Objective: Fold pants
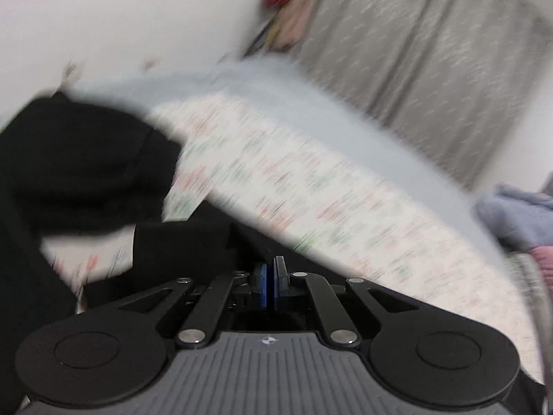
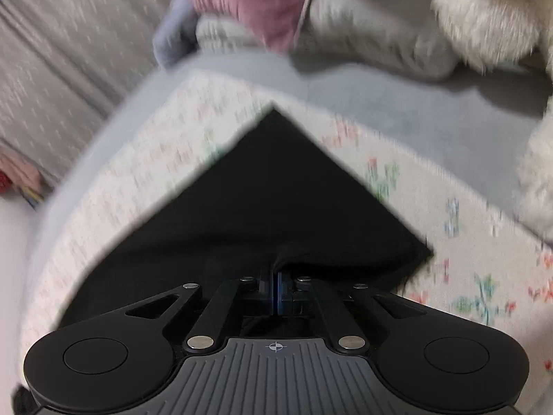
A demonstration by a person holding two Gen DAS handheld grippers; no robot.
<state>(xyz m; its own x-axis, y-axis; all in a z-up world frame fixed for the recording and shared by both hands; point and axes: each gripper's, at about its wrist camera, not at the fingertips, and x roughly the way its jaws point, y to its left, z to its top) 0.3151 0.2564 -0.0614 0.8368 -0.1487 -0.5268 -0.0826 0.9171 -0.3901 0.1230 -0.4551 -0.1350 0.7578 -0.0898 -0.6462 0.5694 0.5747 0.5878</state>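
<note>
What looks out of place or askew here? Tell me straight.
The black pants lie bunched and twisted on the patterned sheet in the left wrist view, not flat. In the right wrist view a flat corner shows. Both the left gripper and right gripper pinch the fabric. Nothing spilled or damaged.

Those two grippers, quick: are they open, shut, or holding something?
Left gripper: shut, pinching the black pants.
Right gripper: shut, pinching an edge of the black pants.
</note>
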